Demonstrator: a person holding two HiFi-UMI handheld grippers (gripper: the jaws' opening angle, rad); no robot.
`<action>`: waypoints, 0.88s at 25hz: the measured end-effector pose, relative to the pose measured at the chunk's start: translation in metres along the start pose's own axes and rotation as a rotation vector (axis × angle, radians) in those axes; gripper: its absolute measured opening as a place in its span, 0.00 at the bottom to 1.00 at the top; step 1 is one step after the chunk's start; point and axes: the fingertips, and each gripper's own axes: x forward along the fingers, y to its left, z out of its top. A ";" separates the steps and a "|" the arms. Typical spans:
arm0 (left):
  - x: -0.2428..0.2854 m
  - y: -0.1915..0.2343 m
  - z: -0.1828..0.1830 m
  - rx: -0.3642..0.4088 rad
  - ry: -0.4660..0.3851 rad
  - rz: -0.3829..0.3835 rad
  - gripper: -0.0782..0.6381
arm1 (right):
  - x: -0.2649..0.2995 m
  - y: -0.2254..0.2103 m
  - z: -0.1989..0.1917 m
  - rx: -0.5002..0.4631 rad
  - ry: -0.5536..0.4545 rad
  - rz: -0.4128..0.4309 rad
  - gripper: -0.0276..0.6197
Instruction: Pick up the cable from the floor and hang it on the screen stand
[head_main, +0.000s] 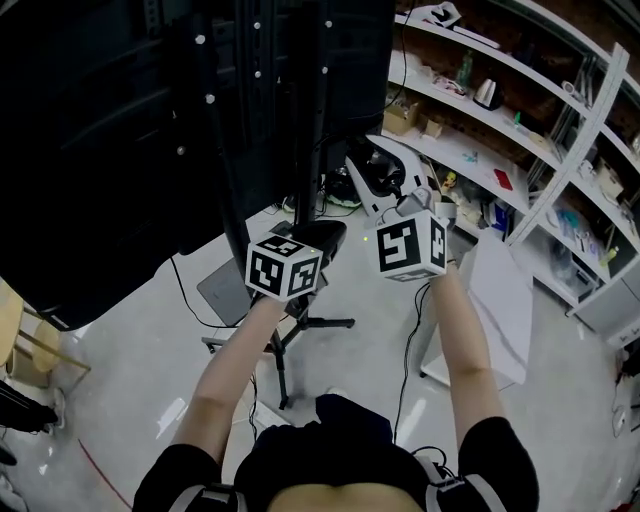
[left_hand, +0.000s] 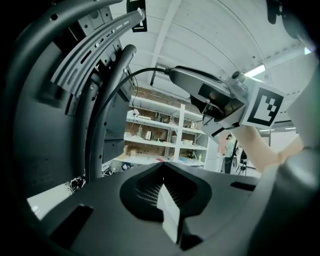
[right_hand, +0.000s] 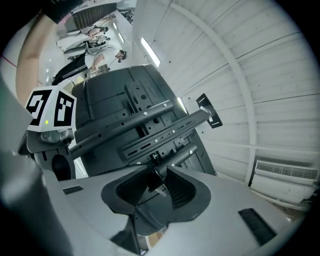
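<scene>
Right tool (right_hand: 158, 176) clenched on cable end (right_hand: 160, 189), left tool (left_hand: 163, 169) closed, empty; hook it over screen stand bracket (right_hand: 145, 120), then release

White shelves (head_main: 575, 130) are running along my right, carrying a kettle (head_main: 487, 93), a green bottle (head_main: 465, 65), a red thing (head_main: 502, 179) and a cardboard box (head_main: 400, 117). A white board (head_main: 505, 300) is sitting just below them on the glossy floor (head_main: 130, 390). A wooden chair (head_main: 25, 345) is peeking in at far left. A person (left_hand: 230, 150) is standing far back, with a strip light (left_hand: 262, 70) glowing overhead.
</scene>
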 end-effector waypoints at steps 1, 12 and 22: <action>0.006 0.007 0.007 0.003 -0.010 0.013 0.12 | 0.008 -0.005 0.000 -0.005 -0.022 0.002 0.26; 0.028 0.068 0.136 0.106 -0.174 0.163 0.12 | 0.090 -0.081 0.026 -0.002 -0.247 0.007 0.26; 0.013 0.103 0.251 0.208 -0.260 0.274 0.12 | 0.145 -0.162 0.062 0.065 -0.408 -0.004 0.26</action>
